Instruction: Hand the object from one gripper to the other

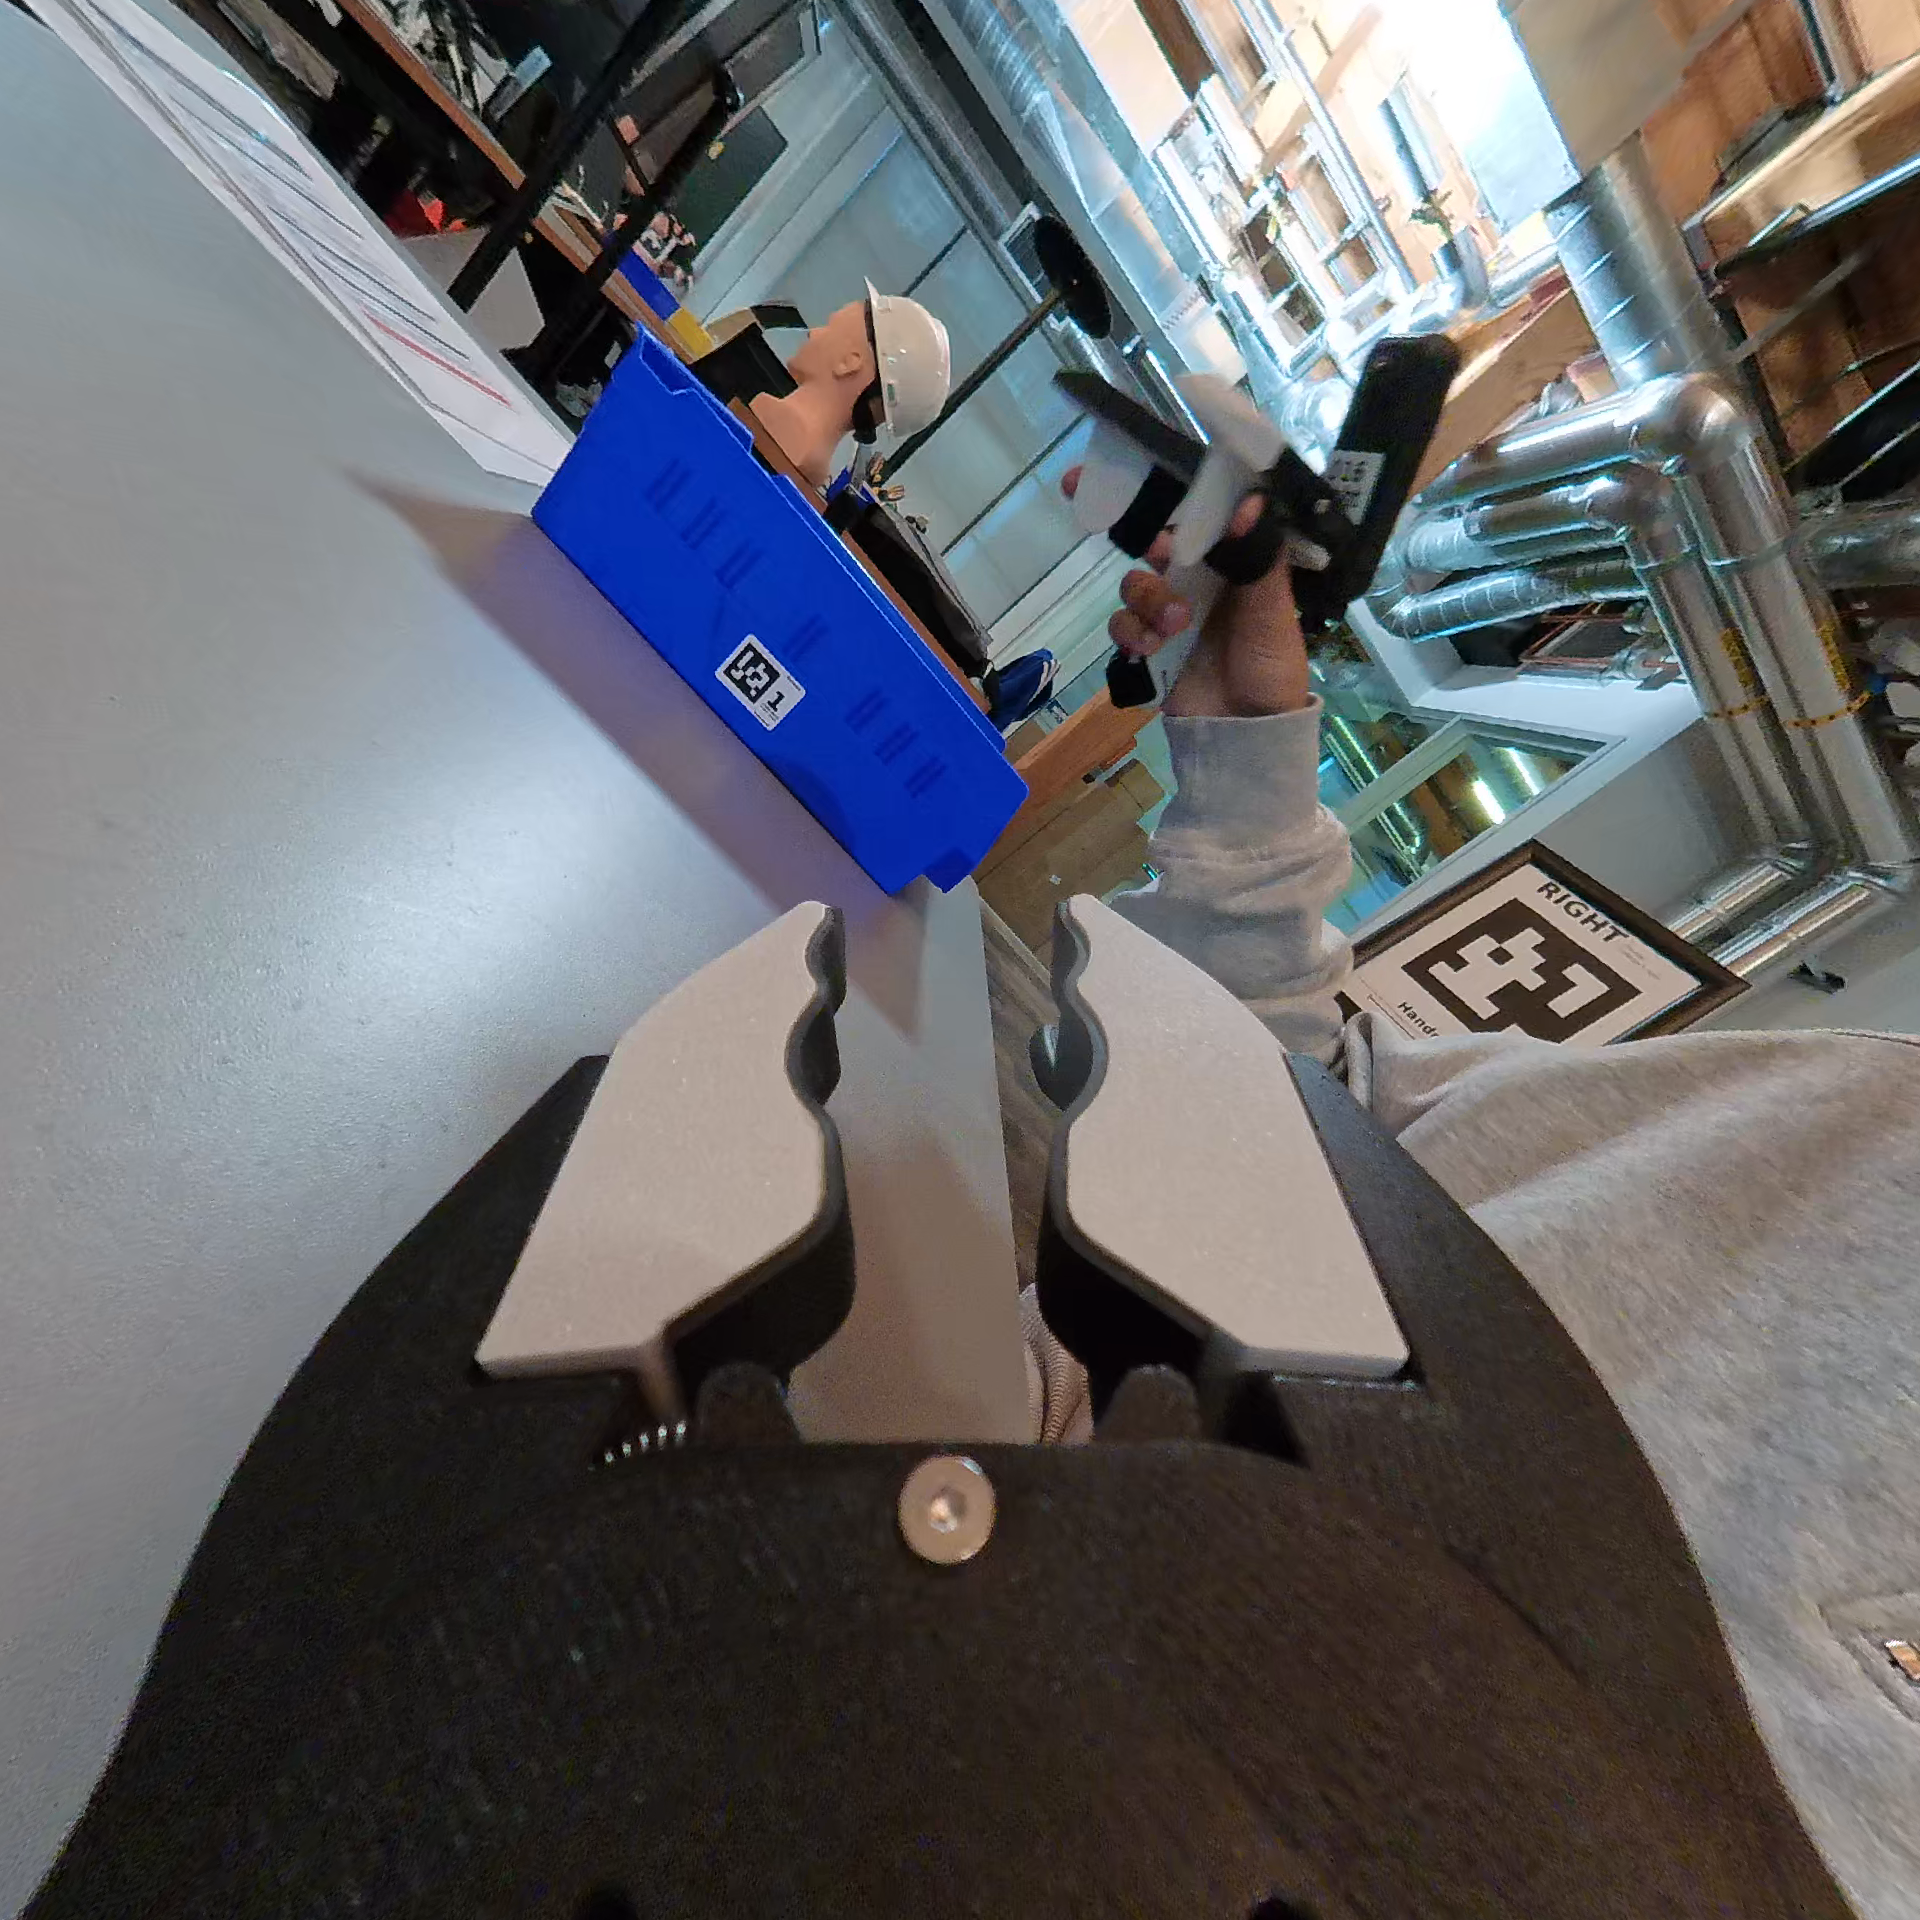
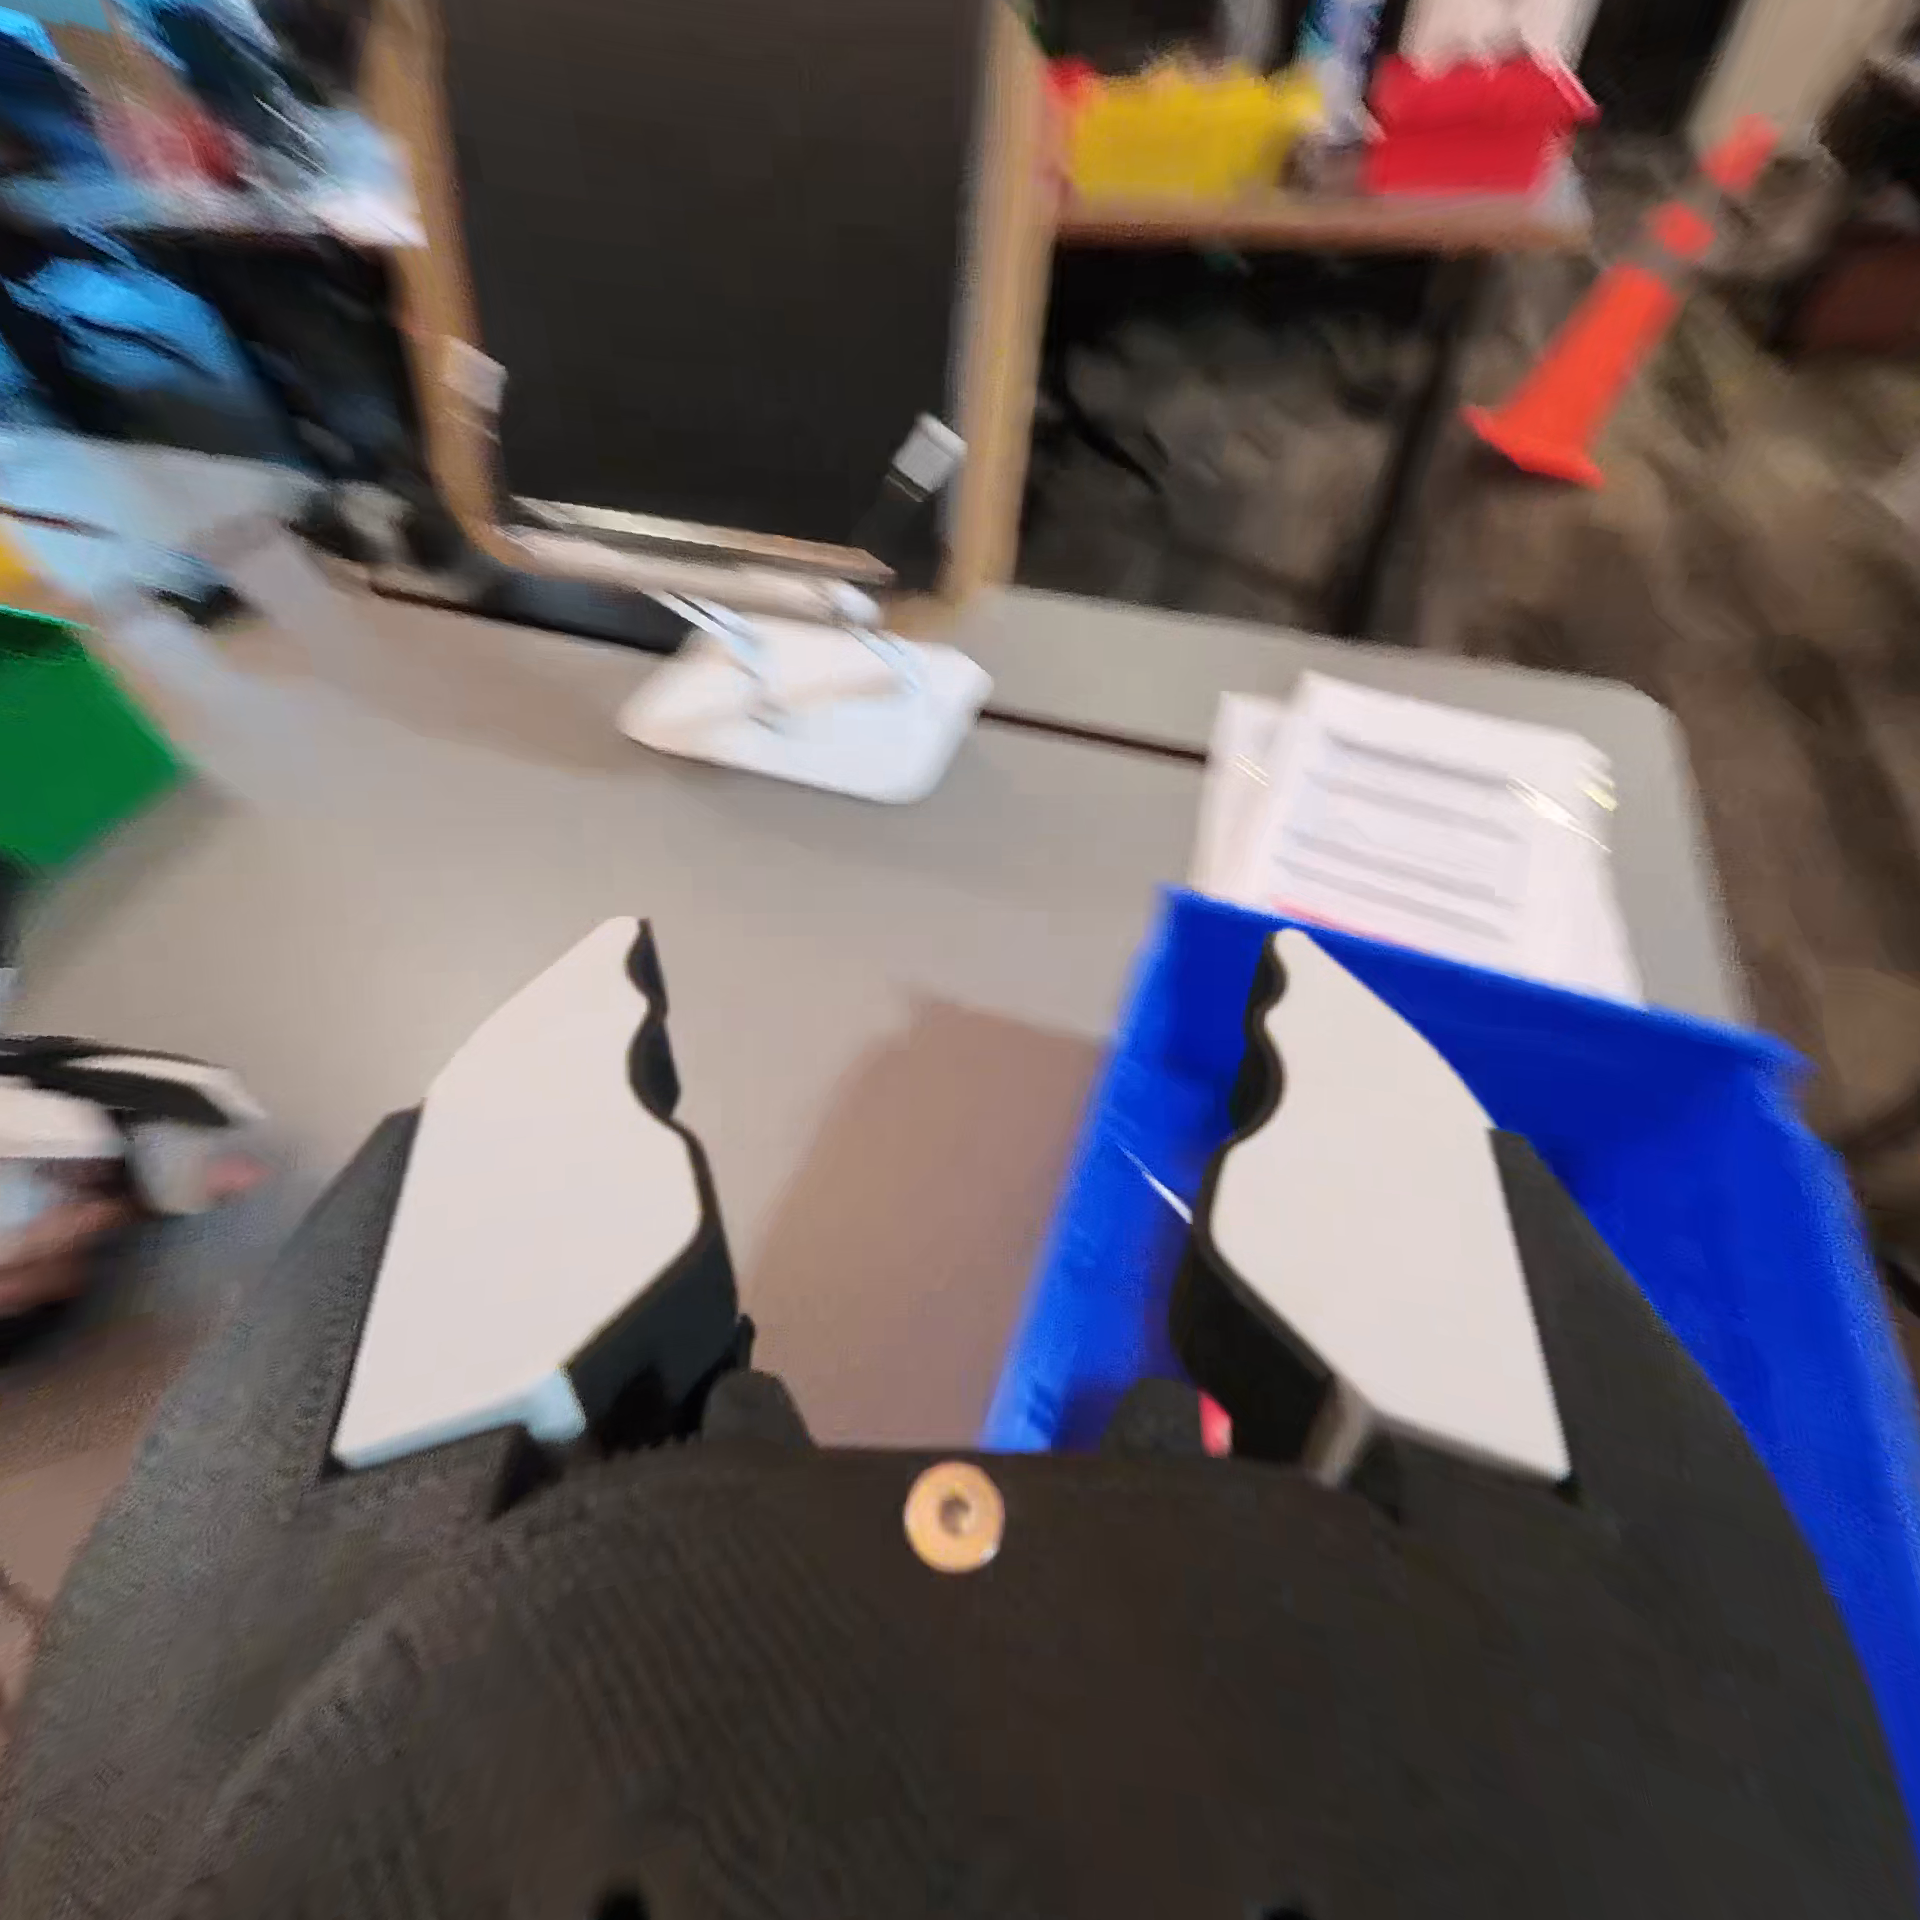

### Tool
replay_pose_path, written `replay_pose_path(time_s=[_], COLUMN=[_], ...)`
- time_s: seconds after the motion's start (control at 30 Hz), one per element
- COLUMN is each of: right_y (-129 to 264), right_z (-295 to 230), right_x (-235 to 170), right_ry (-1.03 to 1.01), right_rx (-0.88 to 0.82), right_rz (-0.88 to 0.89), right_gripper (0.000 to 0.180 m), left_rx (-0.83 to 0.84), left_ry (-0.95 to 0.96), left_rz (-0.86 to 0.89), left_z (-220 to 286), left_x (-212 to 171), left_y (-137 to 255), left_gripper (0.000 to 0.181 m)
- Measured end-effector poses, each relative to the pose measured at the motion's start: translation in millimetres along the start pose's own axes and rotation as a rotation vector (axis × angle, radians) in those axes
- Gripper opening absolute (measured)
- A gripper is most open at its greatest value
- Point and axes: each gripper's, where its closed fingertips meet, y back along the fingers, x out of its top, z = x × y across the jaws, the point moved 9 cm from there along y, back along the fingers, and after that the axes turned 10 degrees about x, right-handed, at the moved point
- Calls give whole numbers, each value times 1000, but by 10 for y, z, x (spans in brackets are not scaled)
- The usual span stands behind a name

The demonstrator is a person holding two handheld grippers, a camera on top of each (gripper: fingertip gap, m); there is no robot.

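My left gripper (image 1: 945,914) is open and empty, tilted over the near edge of the grey table (image 1: 312,831). My right gripper (image 2: 956,930) is open wide and empty, above the table (image 2: 520,831), with its right finger over the open blue bin (image 2: 1081,1195). In the left wrist view a hand holds the right gripper (image 1: 1226,468) up in the air beyond the blue bin (image 1: 769,623). A small pink-red patch (image 2: 1210,1423) shows inside the bin; I cannot tell what it is. The right wrist view is blurred. No object to hand over shows clearly.
Papers (image 2: 1423,821) lie behind the bin. A white stand base (image 2: 821,717) sits mid-table and a green bin (image 2: 62,748) at the left. An orange cone (image 2: 1569,364) stands on the floor. A mannequin head in a white hard hat (image 1: 894,353) is behind the bin.
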Motion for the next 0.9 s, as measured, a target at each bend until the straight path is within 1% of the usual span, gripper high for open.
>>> replay_pose_path(time_s=[0.07, 0.13, 0.2, 0.27, 0.3, 0.33, 0.37, 0.43, 0.47, 0.5, 0.57, 0.63, 0.7, 0.73, 0.8, 0.83, 0.9], right_y=[-178, -399, -652, -907, -1030, -1147, -1258, -1429, -1487, -1526, -1548, -1538, -1531, -1531, -1537, -1542, -1548], right_z=[-384, -772, -1173, -1536, -1677, -1779, -1846, -1903, -1908, -1901, -1868, -1830, -1811, -1809, -1812, -1817, -1832], right_x=[60, 7, -164, -434, -602, -790, -985, -1316, -1406, -1440, -1430, -1437, -1452, -1454, -1462, -1469, -1478], right_ry=[17, 27, 14, -11, -20, -24, -29, -46, -51, -48, -28, -25, -46, -55, -61, -58, -50], right_rx=[179, 337, 501, 651, 701, 724, 728, 743, 760, 776, 785, 777, 785, 793, 803, 807, 815], right_rz=[105, 186, 231, 210, 185, 152, 115, 42, 1, -34, -39, -25, -34, -35, -39, -46, -61], right_gripper=[98, 76, 53, 36, 24, 6, 0, 0, 0, 0, 0, 2, 3, 5, 7, 7, 8], left_rx=[9, 14, 6, 29, 47, 72, 104, 207, 282, 366, 550, 773, 997, 1076, 1155, 1176, 1247], left_ry=[-9, -31, -64, -109, -135, -162, -196, -277, -315, -347, -399, -428, -408, -376, -279, -235, -177], left_rz=[3, 7, 26, 51, 68, 87, 109, 170, 204, 234, 263, 234, 261, 292, 320, 317, 319], left_z=[3, 23, 82, 162, 209, 261, 315, 427, 474, 513, 544, 490, 434, 417, 364, 330, 269], left_x=[12, 45, 141, 302, 405, 518, 643, 910, 1043, 1165, 1359, 1477, 1534, 1542, 1511, 1481, 1419], left_y=[10, 34, 93, 202, 282, 380, 498, 800, 980, 1176, 1592, 2040, 2521, 2748, 3116, 3261, 3515], left_gripper=[38, 39, 41, 41, 39, 37, 34, 30, 29, 28, 31, 39, 41, 42, 49, 56, 59])
